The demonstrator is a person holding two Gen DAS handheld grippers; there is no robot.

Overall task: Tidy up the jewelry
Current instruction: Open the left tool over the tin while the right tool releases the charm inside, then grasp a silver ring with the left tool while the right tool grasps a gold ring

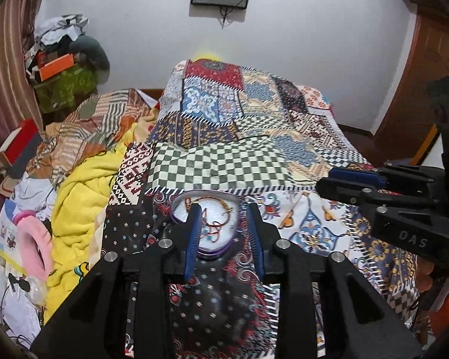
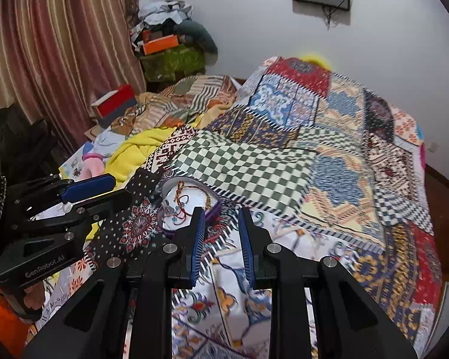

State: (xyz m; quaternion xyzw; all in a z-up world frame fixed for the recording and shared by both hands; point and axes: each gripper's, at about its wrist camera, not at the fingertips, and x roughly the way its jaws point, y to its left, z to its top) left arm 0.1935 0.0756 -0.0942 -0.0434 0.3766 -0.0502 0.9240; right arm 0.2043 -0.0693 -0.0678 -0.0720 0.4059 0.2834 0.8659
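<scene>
Left wrist view: I keep left gripper (image 1: 226, 209) jaws parted over the jewelry dish (image 1: 206, 224), lower centre, ready to pick; right gripper (image 2: 221, 214) jaws also parted.

A round, shallow white tray (image 1: 221, 239) with a purple rim lies flat on the patchwork bedspread (image 1: 242, 167). Inside it lies a loose tangle of jewelry (image 1: 215, 227): a gold chain and red-brown threaded cords, their strands overlapping.

patchwork quilt (image 1: 224, 167), yellow blanket (image 1: 80, 197), striped curtain (image 2: 60, 45)
</scene>
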